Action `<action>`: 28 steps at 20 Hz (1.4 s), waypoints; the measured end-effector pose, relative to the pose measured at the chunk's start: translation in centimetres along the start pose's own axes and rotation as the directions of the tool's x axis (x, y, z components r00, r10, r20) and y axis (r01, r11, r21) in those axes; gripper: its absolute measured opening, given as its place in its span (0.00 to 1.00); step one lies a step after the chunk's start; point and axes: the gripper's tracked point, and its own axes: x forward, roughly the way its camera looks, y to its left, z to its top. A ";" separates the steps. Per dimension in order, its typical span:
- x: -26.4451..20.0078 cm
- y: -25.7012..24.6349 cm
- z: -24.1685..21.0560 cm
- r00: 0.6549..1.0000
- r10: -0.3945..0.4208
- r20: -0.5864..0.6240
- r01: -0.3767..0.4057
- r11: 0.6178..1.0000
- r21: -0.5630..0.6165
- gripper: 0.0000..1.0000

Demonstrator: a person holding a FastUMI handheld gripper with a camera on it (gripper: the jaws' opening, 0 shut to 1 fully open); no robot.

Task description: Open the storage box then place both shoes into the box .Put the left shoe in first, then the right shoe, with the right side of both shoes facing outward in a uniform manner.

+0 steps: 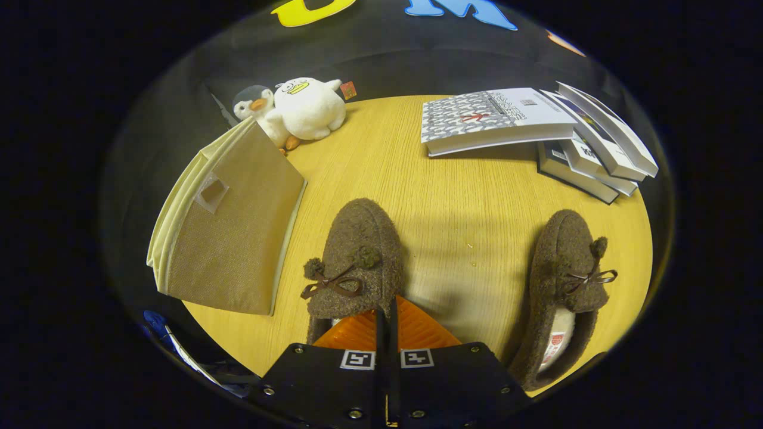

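My tongs (386,310) are pressed together above the heel of one brown shoe (356,259); the second shoe (563,280) lies well apart; the closed storage box (232,229) sits beside them on my counter (465,202).

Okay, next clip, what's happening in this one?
A person holds the tongs low over a round wooden table. Their fingers are shut together, with nothing visibly gripped, right at the heel opening of the nearer shoe. The other shoe lies apart to the side. The box beside the near shoe looks closed, so no shoe is packed yet. Plush toys and books sit beyond.
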 end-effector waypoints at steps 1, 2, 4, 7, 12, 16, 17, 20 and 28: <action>-1.0 0.7 1.0 1.000 0.018 0.016 -0.018 1.000 0.022 0.01; -2.1 1.4 2.3 0.999 0.038 0.036 -0.039 0.998 0.042 0.01; -4.5 3.0 5.1 0.994 0.079 0.078 -0.084 0.994 0.071 0.01; -7.6 5.7 8.9 0.984 0.140 0.112 -0.146 0.988 0.050 0.01; -10.9 11.0 14.0 0.961 0.231 0.155 -0.233 0.972 -0.003 0.01; -11.1 16.2 15.9 0.948 0.284 0.143 -0.274 0.958 -0.083 0.01; -10.7 17.6 16.2 0.945 0.299 0.134 -0.287 0.953 -0.101 0.01; -8.8 21.2 16.2 0.942 0.320 0.102 -0.304 0.941 -0.150 0.01; 0.3 26.2 12.5 0.963 0.261 -0.059 -0.268 0.930 -0.252 0.01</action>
